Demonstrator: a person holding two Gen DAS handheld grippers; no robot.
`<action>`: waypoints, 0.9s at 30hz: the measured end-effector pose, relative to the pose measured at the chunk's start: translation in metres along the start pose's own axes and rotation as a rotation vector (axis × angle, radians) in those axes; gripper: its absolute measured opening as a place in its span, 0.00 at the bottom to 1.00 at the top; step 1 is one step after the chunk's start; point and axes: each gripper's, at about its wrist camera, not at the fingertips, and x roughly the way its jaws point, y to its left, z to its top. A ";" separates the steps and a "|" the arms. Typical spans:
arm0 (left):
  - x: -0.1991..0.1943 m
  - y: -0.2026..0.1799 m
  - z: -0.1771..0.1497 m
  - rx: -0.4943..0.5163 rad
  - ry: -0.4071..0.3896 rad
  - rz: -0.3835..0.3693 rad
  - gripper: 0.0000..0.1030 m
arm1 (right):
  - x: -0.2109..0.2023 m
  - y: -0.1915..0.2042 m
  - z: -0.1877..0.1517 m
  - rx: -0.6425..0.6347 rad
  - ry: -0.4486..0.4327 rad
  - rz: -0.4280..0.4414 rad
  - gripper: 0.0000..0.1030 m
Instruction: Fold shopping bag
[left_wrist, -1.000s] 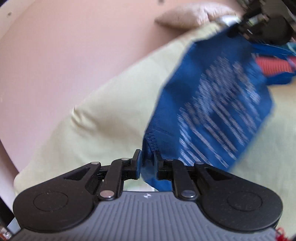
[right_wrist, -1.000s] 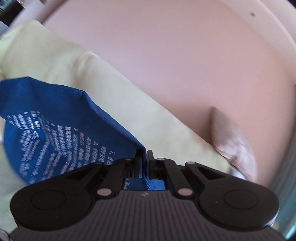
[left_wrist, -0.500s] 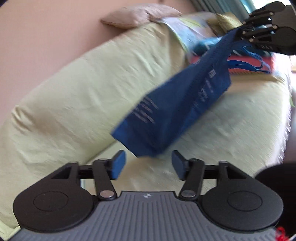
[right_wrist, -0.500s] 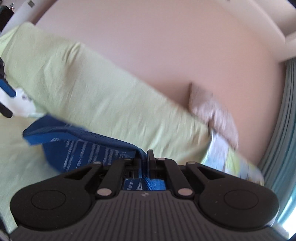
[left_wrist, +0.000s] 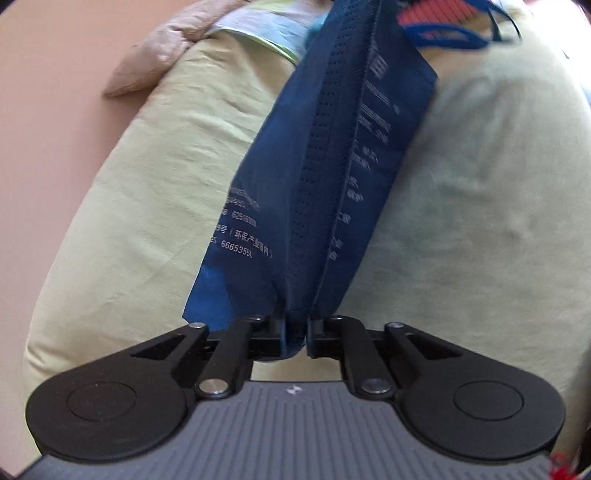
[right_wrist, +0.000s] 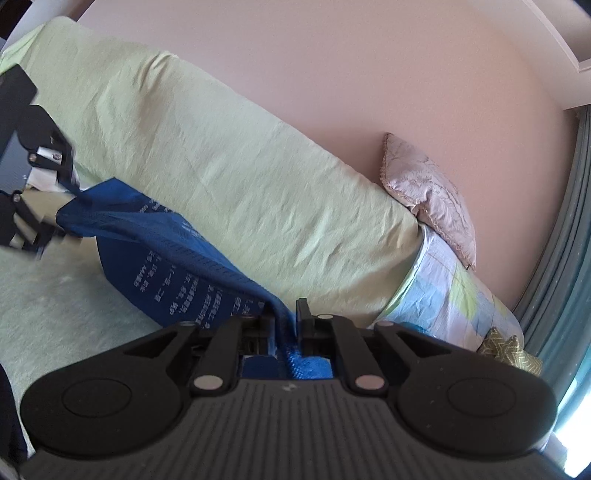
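A blue non-woven shopping bag (left_wrist: 332, 177) with white printed text hangs stretched above a sofa. My left gripper (left_wrist: 296, 334) is shut on the bag's near bottom edge. My right gripper (right_wrist: 286, 321) is shut on the other end of the bag (right_wrist: 173, 254). In the right wrist view the left gripper (right_wrist: 48, 199) shows at the far left, clamped on the bag's corner. The bag is gathered lengthwise between the two grippers, its blue handles (left_wrist: 450, 33) trailing at the far end.
A sofa under a pale yellow-green cover (right_wrist: 229, 166) fills both views, against a pink wall (right_wrist: 332, 55). A beige cushion (right_wrist: 432, 195) sits on its arm, over a patterned sheet (right_wrist: 450, 291). A red item (left_wrist: 436, 14) lies behind the bag. Grey curtains (right_wrist: 561, 240) hang right.
My left gripper let go of the bag half a second ago, then closed again on its bottom edge. My right gripper kept its hold and the bag swung lower over the sofa.
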 end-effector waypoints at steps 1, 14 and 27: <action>0.006 0.006 0.000 0.015 -0.005 0.023 0.08 | 0.009 0.001 0.001 -0.027 0.001 0.000 0.07; 0.011 0.137 0.026 -0.075 -0.104 0.472 0.08 | 0.108 -0.008 0.032 -0.084 -0.034 -0.029 0.02; -0.076 -0.028 -0.072 -0.163 0.209 -0.287 0.29 | 0.040 0.037 -0.035 0.035 0.272 0.278 0.39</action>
